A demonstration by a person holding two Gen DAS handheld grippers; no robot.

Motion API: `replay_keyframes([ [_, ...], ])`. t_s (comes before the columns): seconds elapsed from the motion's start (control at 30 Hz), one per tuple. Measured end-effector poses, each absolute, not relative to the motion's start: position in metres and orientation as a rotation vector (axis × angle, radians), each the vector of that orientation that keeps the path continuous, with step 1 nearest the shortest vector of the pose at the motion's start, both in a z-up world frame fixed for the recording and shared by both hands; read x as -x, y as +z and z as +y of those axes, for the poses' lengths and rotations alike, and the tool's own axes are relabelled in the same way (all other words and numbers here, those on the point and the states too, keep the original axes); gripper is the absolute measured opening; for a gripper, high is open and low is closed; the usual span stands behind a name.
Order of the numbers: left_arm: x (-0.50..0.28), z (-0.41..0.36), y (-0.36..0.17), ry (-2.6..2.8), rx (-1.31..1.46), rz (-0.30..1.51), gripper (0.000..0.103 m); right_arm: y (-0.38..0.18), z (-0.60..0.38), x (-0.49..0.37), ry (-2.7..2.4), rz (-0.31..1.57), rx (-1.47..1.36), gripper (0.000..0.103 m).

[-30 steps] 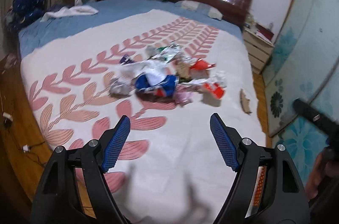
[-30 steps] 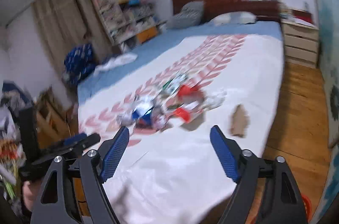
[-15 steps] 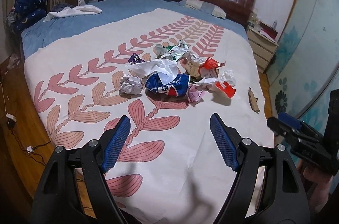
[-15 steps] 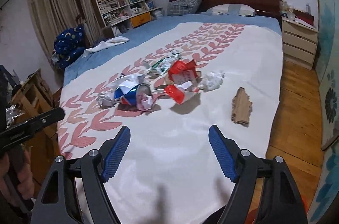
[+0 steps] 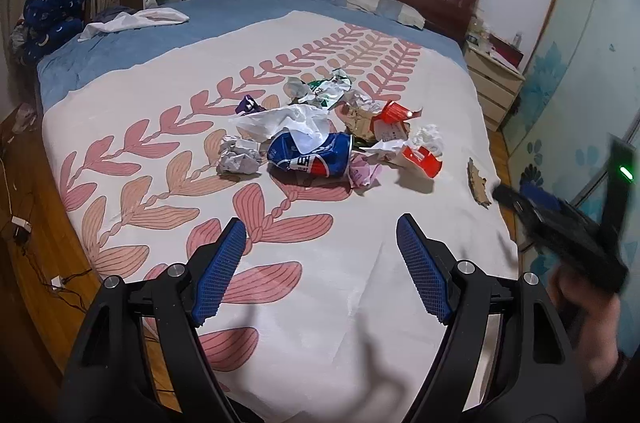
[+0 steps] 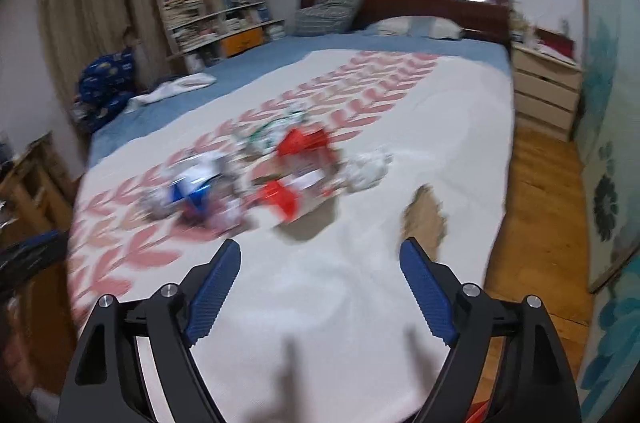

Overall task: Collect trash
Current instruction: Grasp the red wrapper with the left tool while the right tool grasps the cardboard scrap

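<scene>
While nothing is yet picked up, whole trash pile (image 5: 320,143) still mid-bed (image 5: 360,303), cardboard scrap (image 5: 478,185) apart near the edge. Left gripper (image 5: 320,271) jaws apart, empty. Right gripper (image 6: 320,283) jaws just widened, empty, nearing scrap.

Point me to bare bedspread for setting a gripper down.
Free: the near strip of bedspread between the trash pile and the foot edge, and the pink-leaf stretch left of the crumpled paper ball. Crowded: mid-bed around the crushed blue can; cardboard scrap by the right edge.
</scene>
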State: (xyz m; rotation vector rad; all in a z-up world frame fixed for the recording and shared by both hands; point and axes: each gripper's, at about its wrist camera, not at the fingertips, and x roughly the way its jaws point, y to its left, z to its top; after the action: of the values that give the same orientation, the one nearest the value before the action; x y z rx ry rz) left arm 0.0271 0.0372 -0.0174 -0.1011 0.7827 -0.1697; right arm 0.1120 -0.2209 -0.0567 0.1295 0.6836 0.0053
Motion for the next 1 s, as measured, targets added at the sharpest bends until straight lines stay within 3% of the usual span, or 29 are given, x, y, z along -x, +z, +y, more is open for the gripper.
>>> replay_keyframes([
  [0.2,-0.032,0.031,-0.023,-0.164,0.094,0.802,0.078,-0.107,-0.258,-0.186,-0.145,0.803,-0.173,0.082],
  [0.23,-0.034,0.031,-0.025,-0.163,0.098,0.807,0.078,-0.115,-0.262,-0.193,-0.155,0.822,-0.187,0.074],
  [0.27,-0.036,0.029,-0.027,-0.162,0.100,0.813,0.078,-0.129,-0.271,-0.204,-0.154,0.867,-0.227,0.055],
  [0.3,-0.041,0.028,-0.029,-0.163,0.102,0.823,0.078,-0.138,-0.277,-0.209,-0.141,0.897,-0.273,0.054],
  [0.37,-0.049,0.023,-0.032,-0.172,0.105,0.835,0.078,-0.138,-0.284,-0.206,-0.109,0.879,-0.329,0.029],
  [0.47,-0.071,0.010,-0.036,-0.210,0.120,0.857,0.078,-0.124,-0.287,-0.196,-0.035,0.850,-0.377,0.009],
  [0.73,-0.143,-0.051,-0.071,-0.395,0.397,0.992,0.080,-0.109,-0.299,-0.154,0.075,0.805,-0.550,0.007],
  [0.93,-0.187,-0.065,-0.120,-0.220,0.535,1.097,0.079,-0.096,-0.306,-0.124,0.099,0.771,-0.546,0.007],
  [0.97,-0.191,-0.064,-0.124,-0.221,0.558,1.087,0.071,-0.093,-0.308,-0.119,0.099,0.772,-0.535,0.007],
  [1.0,-0.194,-0.064,-0.124,-0.220,0.560,1.076,0.056,-0.091,-0.310,-0.114,0.100,0.768,-0.525,0.007],
])
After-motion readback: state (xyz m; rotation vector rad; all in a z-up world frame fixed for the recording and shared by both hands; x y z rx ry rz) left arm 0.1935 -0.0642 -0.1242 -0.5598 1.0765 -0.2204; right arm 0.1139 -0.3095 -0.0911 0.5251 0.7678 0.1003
